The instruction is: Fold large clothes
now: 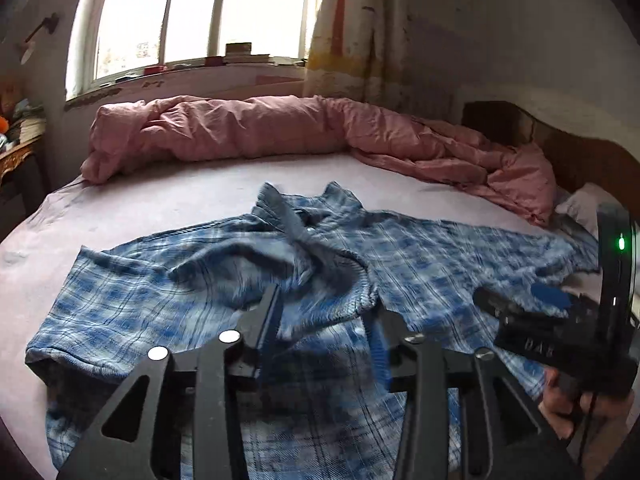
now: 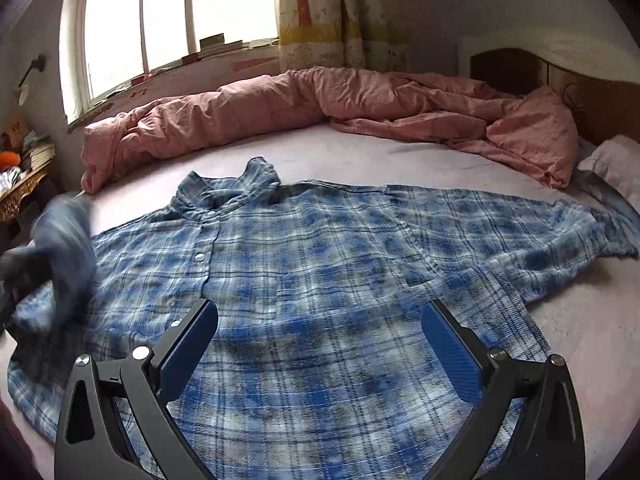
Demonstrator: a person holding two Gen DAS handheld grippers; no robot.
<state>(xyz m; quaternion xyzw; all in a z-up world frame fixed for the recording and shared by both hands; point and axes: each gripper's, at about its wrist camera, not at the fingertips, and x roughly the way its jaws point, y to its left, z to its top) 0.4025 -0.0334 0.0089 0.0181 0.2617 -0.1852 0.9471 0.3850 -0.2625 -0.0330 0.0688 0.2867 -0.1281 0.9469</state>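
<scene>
Right wrist view: right gripper (image 2: 320, 344) wide open, empty, above blue plaid shirt (image 2: 320, 248) spread on bed (image 2: 360, 160). Left gripper (image 1: 326, 316) part open, holding nothing.

Both grippers are built of matte black plastic arms with triangular cut-outs, joined by round silver screws. Blue textured pads (image 2: 452, 350) are fitted inside the right gripper (image 2: 320, 344) fingers. A green light and a black cable are seen on its housing, right of the left gripper (image 1: 326, 320).
</scene>
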